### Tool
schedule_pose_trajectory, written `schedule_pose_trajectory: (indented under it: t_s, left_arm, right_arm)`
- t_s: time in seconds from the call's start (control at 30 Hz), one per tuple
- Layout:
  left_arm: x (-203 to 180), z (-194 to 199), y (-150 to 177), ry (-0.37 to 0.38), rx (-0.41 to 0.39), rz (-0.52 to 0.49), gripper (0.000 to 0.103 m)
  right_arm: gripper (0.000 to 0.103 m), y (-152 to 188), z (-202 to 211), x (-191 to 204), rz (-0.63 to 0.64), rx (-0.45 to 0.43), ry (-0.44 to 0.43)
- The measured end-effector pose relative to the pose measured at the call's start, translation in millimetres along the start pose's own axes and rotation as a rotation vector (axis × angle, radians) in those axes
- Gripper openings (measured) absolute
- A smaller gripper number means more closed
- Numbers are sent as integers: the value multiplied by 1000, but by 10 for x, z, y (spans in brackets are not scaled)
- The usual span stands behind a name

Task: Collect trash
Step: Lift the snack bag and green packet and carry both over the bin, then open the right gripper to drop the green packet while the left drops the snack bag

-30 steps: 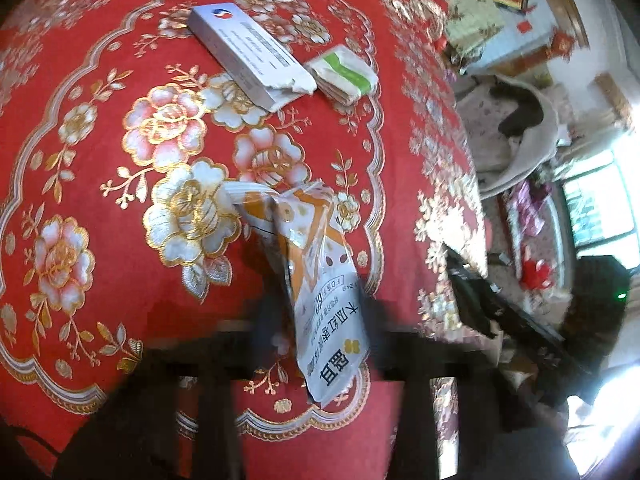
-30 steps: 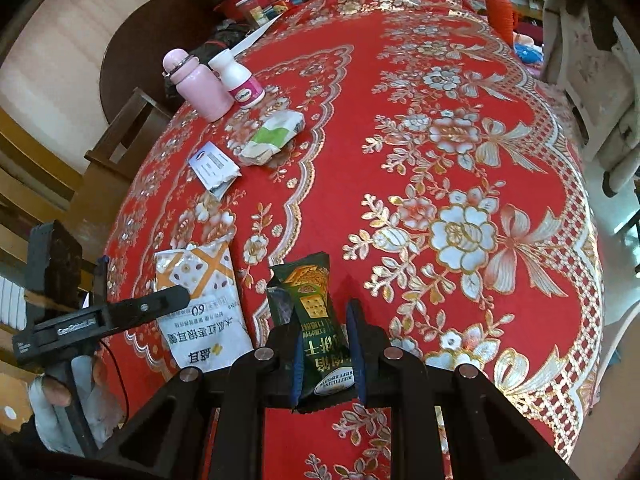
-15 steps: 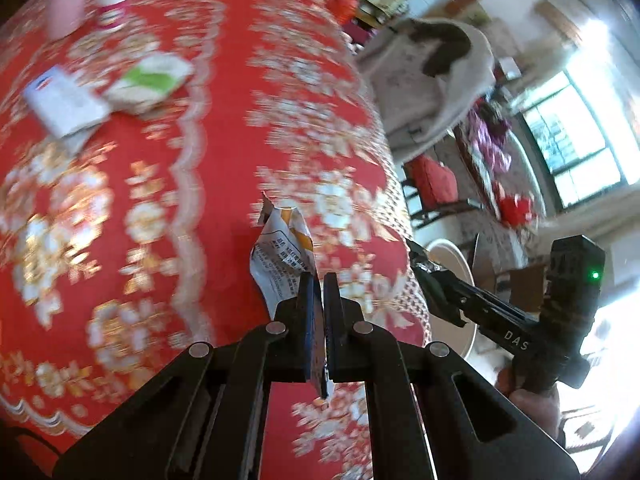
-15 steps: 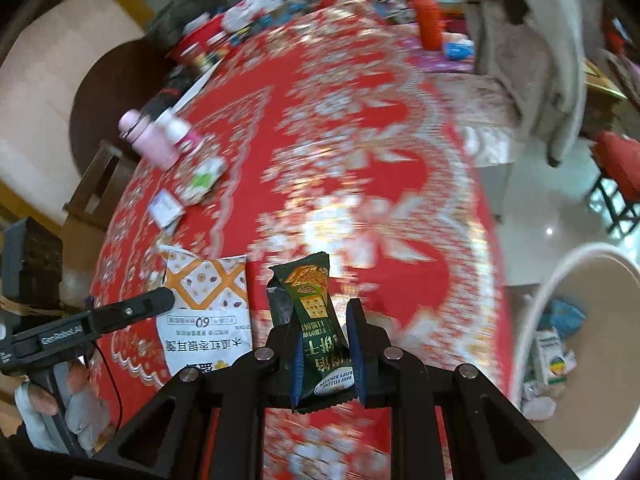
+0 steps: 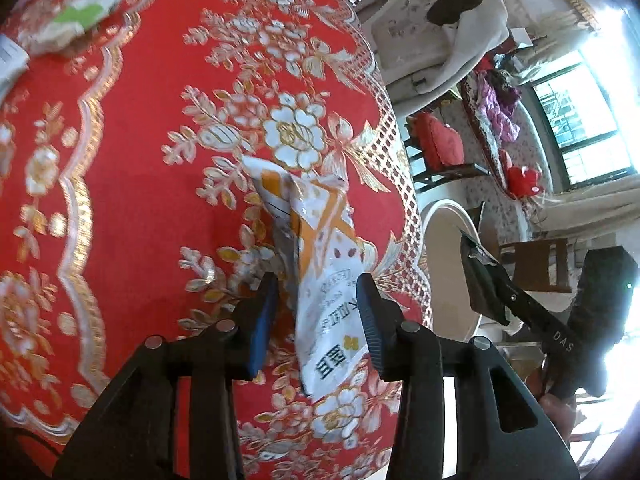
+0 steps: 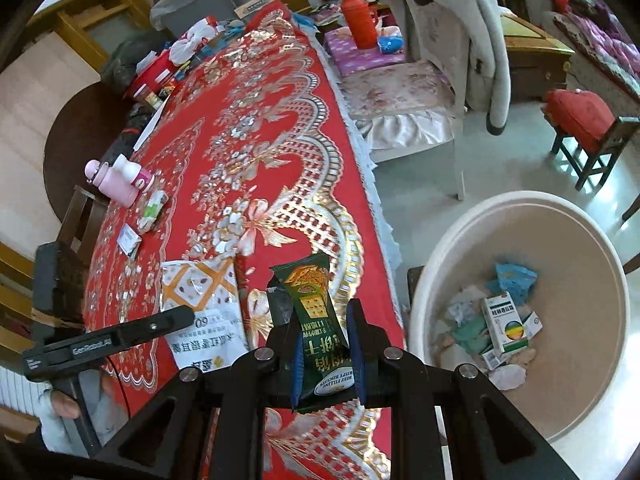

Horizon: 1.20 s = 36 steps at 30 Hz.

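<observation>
1. Between the right gripper [image 6: 326, 354]'s blue-padded fingers [image 6: 297, 364], a green biscuit wrapper [image 6: 316, 332] is sitting pinched at its lower half — the jaws are standing narrowly apart, closed onto it, with the top flopping free.
2. Around the white-and-orange snack bag [image 5: 320, 276], the left gripper [image 5: 316, 320]'s fingers are standing wide apart; whether either pad is touching the bag I cannot tell.
3. Both packets are looking light, thin and crinkly — likely slippery foil, so gripping a flat sealed end seems safest.
4. Print on the green wrapper is reading "BEEF FILLING CRISPY BISCUITS"; the left gripper's body is showing "GenRobot.AI".
5. Both pieces are hovering at the near edge of the red floral tablecloth [image 6: 256, 152].
6. Off that edge, the beige bin [image 6: 568, 396] is waiting on the floor, holding boxes and scraps.
</observation>
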State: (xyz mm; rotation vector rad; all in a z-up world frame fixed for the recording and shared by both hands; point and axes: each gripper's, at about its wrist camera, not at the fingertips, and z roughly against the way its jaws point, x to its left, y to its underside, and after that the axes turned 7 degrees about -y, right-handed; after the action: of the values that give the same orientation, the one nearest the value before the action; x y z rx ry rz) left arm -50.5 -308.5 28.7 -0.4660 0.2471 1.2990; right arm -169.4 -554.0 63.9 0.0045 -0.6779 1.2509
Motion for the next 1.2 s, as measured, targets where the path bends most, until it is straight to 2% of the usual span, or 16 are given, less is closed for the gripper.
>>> schedule_pose_trajectory:
  t_s: [0.03, 0.07, 0.1, 0.37, 0.7, 1.0, 1.07, 1.13, 1.17, 1.2]
  left_arm:
    - [-15, -9, 9, -9, -5, -4, 35]
    - [-38, -21, 18, -22, -8, -10, 11]
    - [-62, -29, 25, -26, -2, -17, 5]
    - [-585, -5, -5, 37, -22, -115, 4]
    - [-1506, -257, 72, 24, -15, -281, 4]
    - [-2001, -526, 139, 8, -3, -359, 6]
    - [-2073, -578, 152, 11, 2, -366, 7]
    - [-2117, -614, 156, 15, 6, -372, 8]
    - [-2137, -629, 161, 17, 7, -377, 11]
    - [-2154, -641, 162, 15, 5, -380, 20]
  right_arm:
    - [18, 4, 12, -28, -2, 0, 1]
    - [18, 5, 15, -49, -4, 0, 3]
    - [18, 14, 31, -78, -8, -1, 5]
    - [18, 45, 237, -356, -48, -36, 34]
    - [18, 104, 534, -875, -145, -80, 99]
    - [19, 147, 634, -1256, -209, -76, 164]
    - [21, 153, 653, -1305, -213, -70, 191]
    - [34, 158, 673, -1328, -213, -70, 200]
    - [37, 164, 690, -1341, -215, -73, 200]
    - [39, 169, 708, -1350, -216, -78, 200]
